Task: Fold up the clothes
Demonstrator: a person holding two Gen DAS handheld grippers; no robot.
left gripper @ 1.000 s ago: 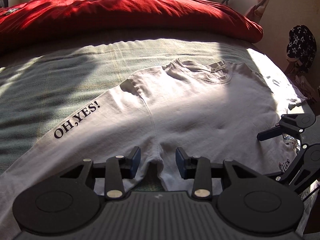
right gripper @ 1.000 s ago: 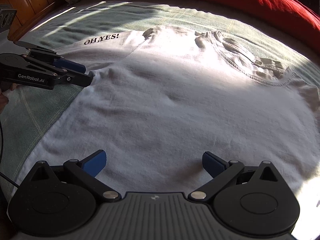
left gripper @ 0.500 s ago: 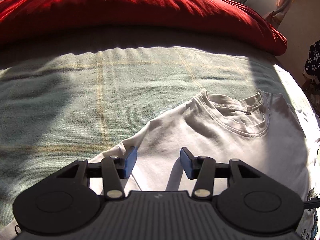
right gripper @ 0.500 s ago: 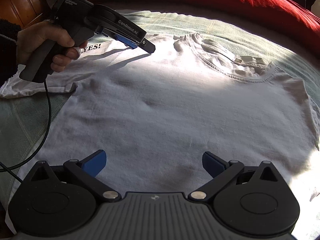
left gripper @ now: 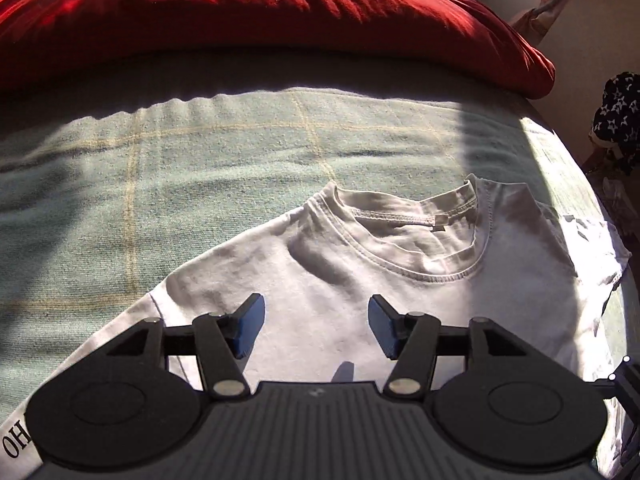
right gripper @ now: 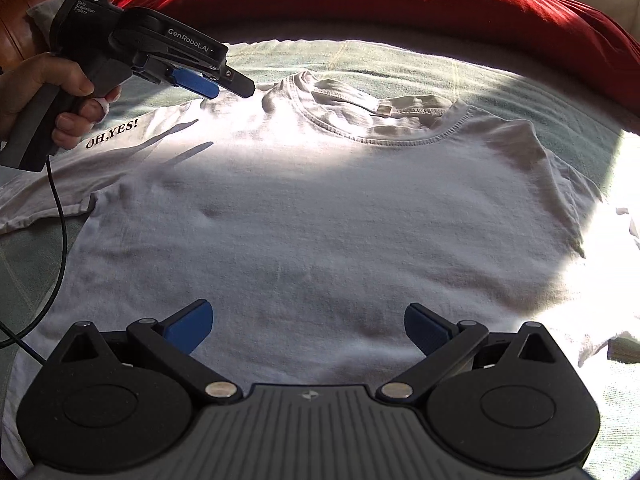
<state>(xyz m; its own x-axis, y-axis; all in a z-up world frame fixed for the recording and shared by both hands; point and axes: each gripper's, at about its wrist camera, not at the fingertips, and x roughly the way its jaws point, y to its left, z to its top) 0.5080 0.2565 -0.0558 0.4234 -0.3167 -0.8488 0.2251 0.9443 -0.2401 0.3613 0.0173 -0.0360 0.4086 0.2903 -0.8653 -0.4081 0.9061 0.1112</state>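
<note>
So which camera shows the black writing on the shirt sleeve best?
The right wrist view: the writing reads "OH,YES!" in full on the sleeve, just below the left gripper. The left wrist view catches only "OH" at its bottom left edge.

White T-shirt (right gripper: 320, 208) lies flat, front up, on the green blanket (right gripper: 540, 92), collar toward the red duvet (right gripper: 360, 4). Left sleeve reads "OH,YES!". Right gripper (right gripper: 308, 326) is over the lower hem, jaws wide apart, nothing between them. Left gripper (right gripper: 230, 86), held in a hand (right gripper: 48, 92), hovers above the left shoulder, jaws opening, empty.
</note>
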